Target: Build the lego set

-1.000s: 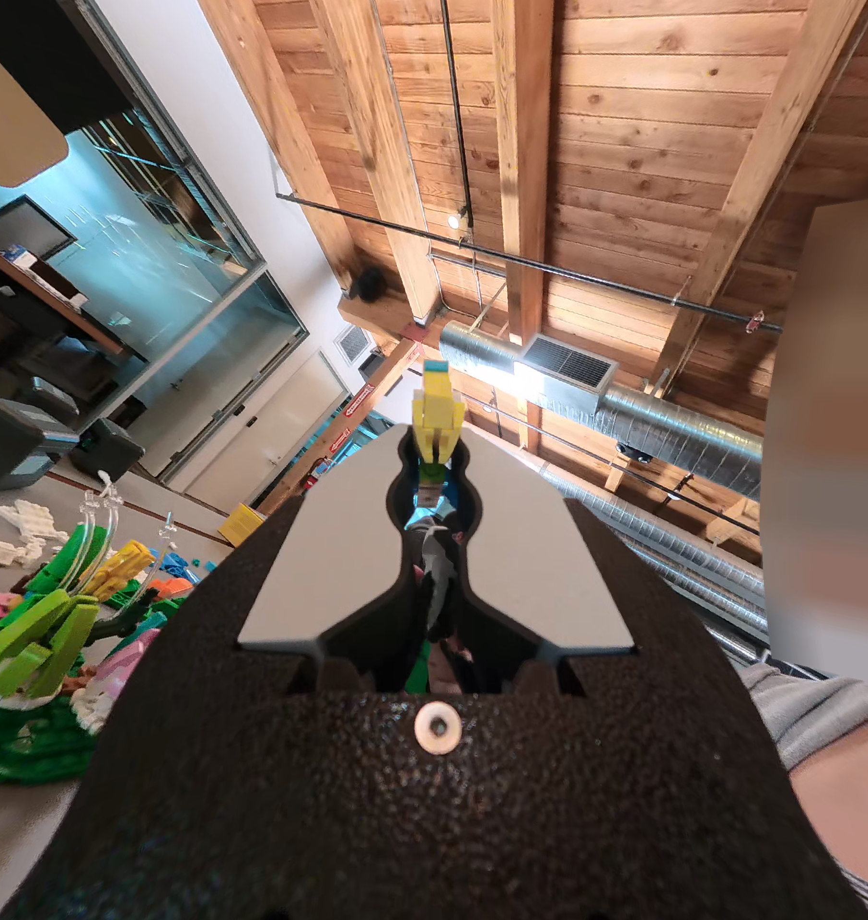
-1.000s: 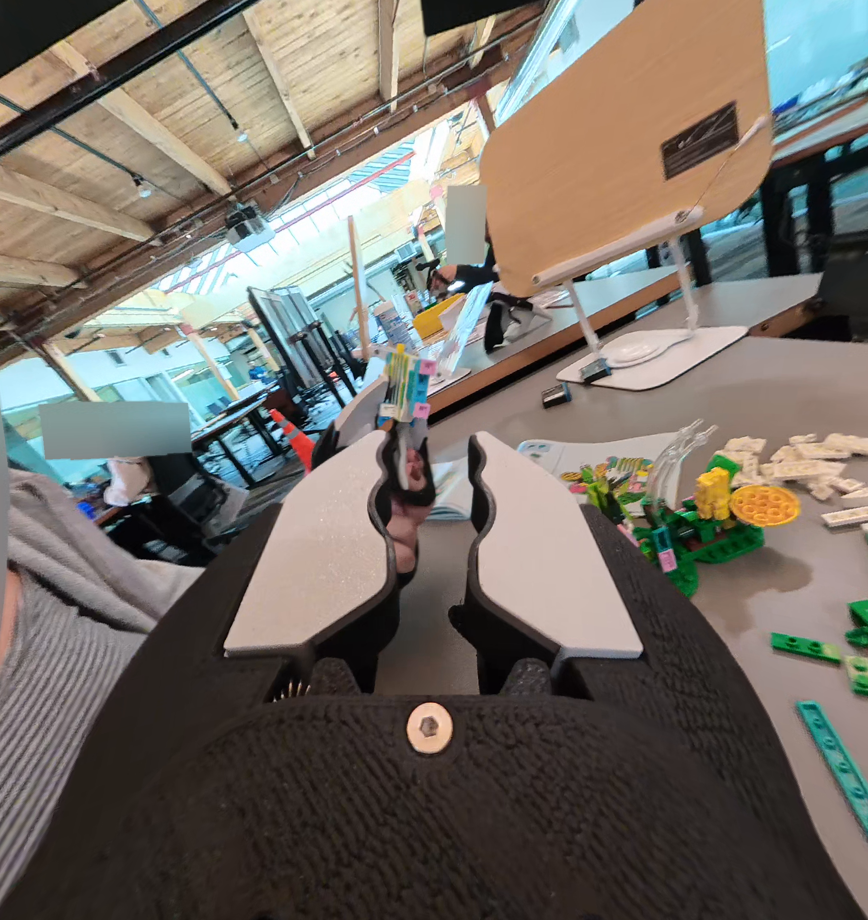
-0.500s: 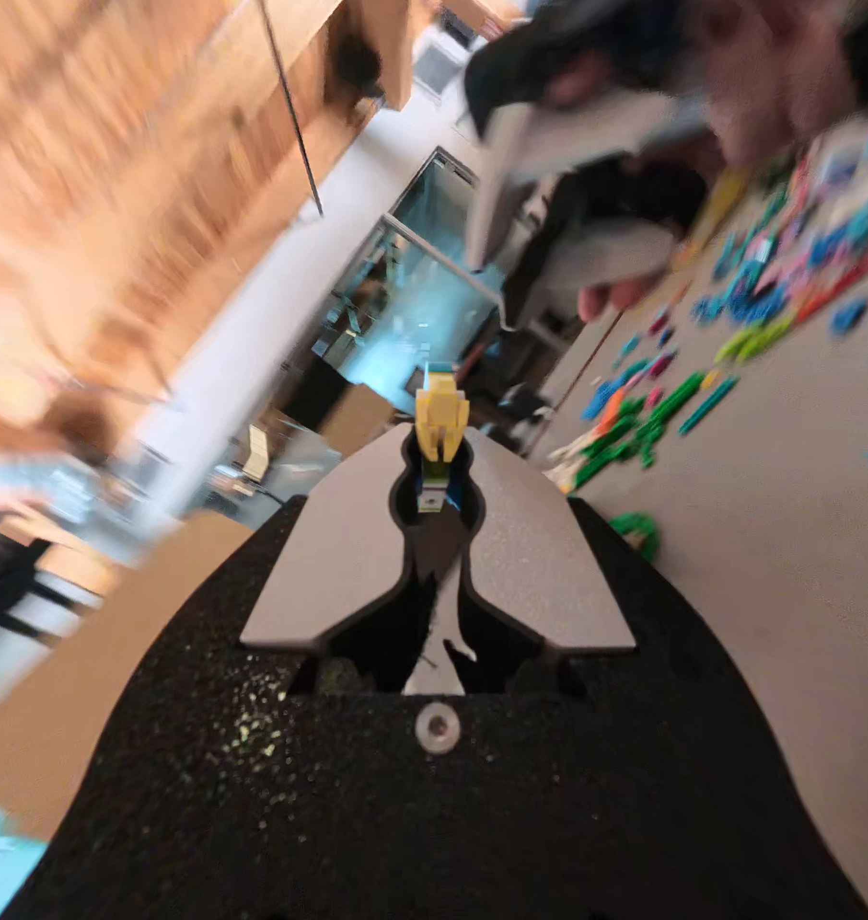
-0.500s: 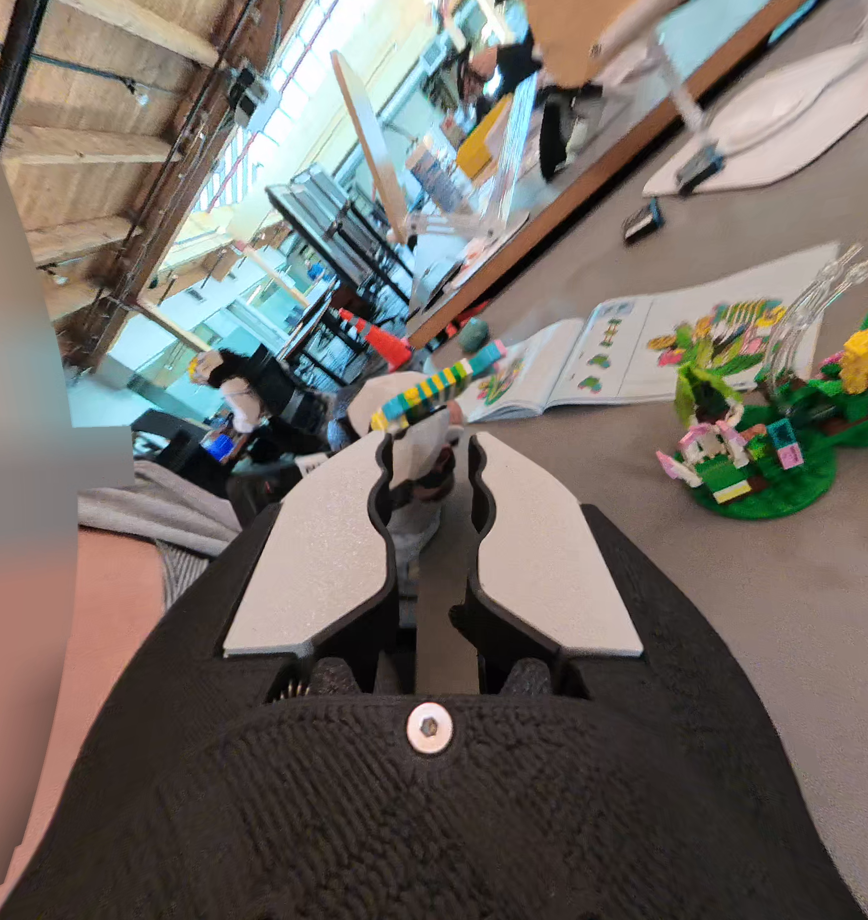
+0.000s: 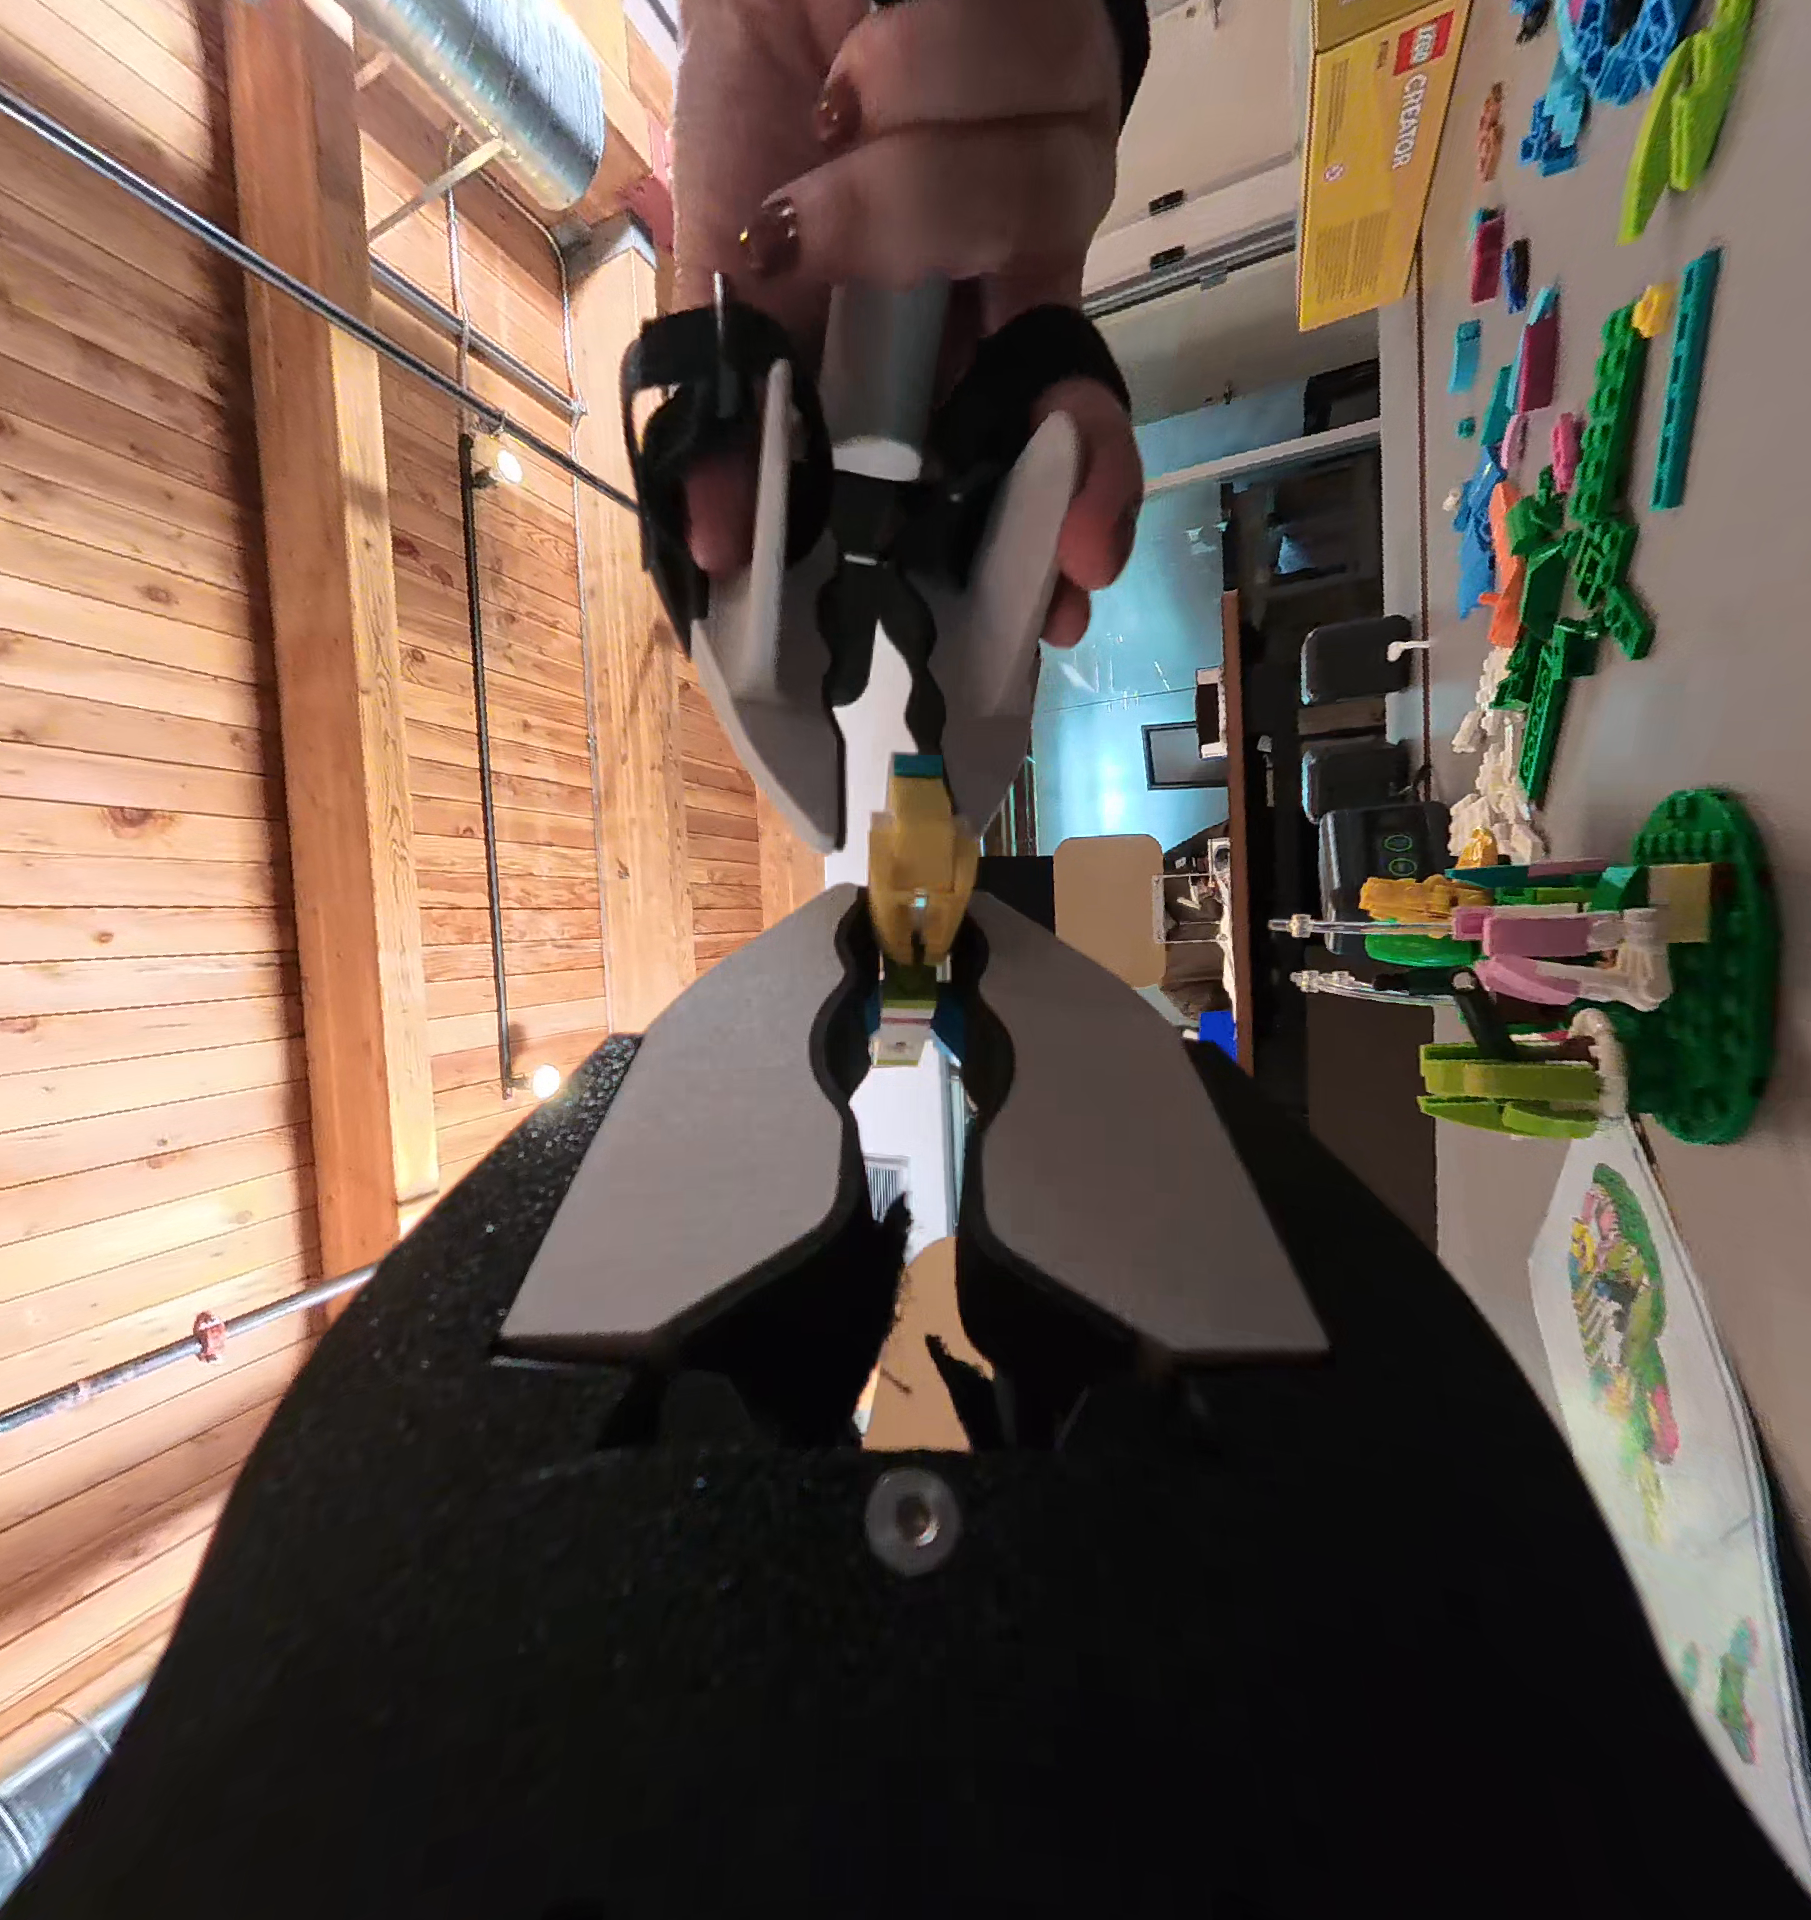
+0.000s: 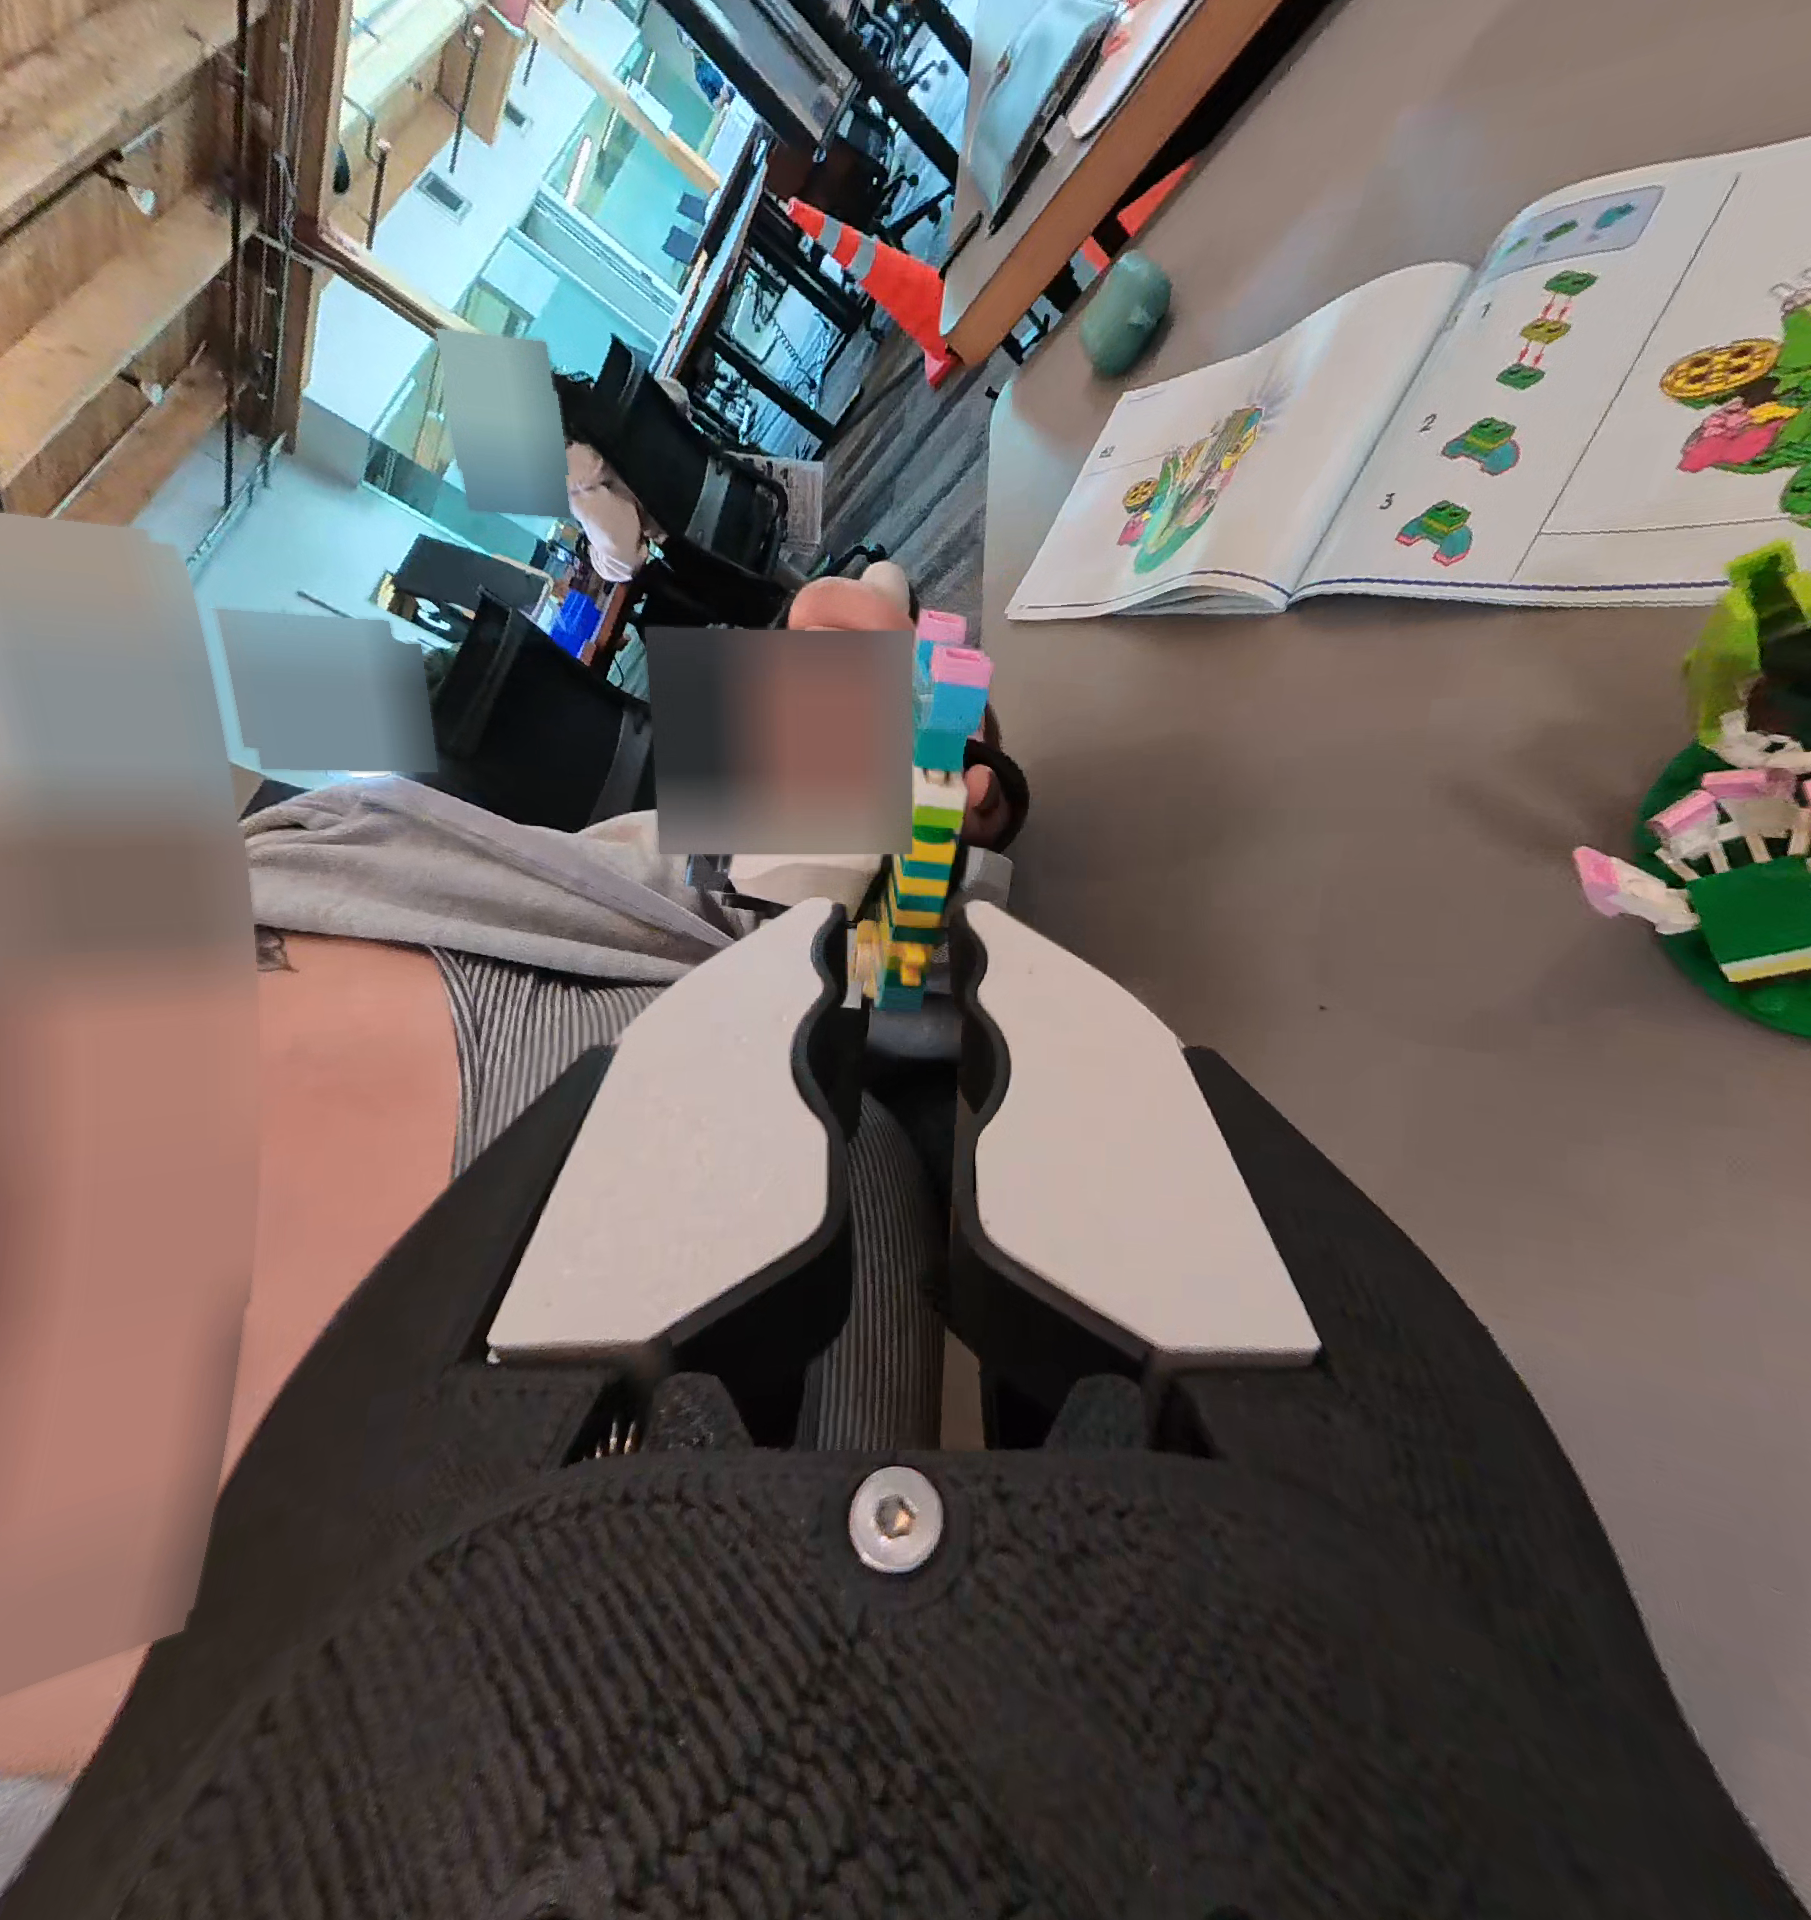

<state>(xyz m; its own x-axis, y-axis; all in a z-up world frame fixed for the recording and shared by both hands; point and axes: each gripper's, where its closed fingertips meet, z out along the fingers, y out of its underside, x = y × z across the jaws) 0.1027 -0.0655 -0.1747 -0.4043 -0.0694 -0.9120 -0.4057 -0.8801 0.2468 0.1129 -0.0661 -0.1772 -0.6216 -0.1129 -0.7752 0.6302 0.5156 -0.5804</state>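
Note:
My left gripper [image 5: 906, 914] is shut on a small lego stack [image 5: 916, 873] of yellow, lime and blue pieces with a teal tip, held in the air. My right gripper [image 5: 890, 821] faces it from the far side, held by a hand [image 5: 880, 156]. Its fingers are apart and flank the stack's teal end, and one finger touches it. In the right wrist view the striped stack [image 6: 927, 831] points toward me with its near end between my open right gripper's [image 6: 901, 914] tips. A blurred patch hides most of the left gripper there.
A flower model on a round green base [image 5: 1701, 966] stands on the grey table [image 6: 1296, 935]; it also shows in the right wrist view [image 6: 1774, 935]. An open instruction booklet [image 6: 1400, 416] lies beside it. Several loose pieces [image 5: 1566, 520] and a yellow box [image 5: 1368, 156] lie farther off. Less than 4 cm separates the two grippers' tips.
Both grippers have swung round to face each other. The left one, still holding the stack, rolled onto its side. The right gripper's open fingers now flank the stack's far end.

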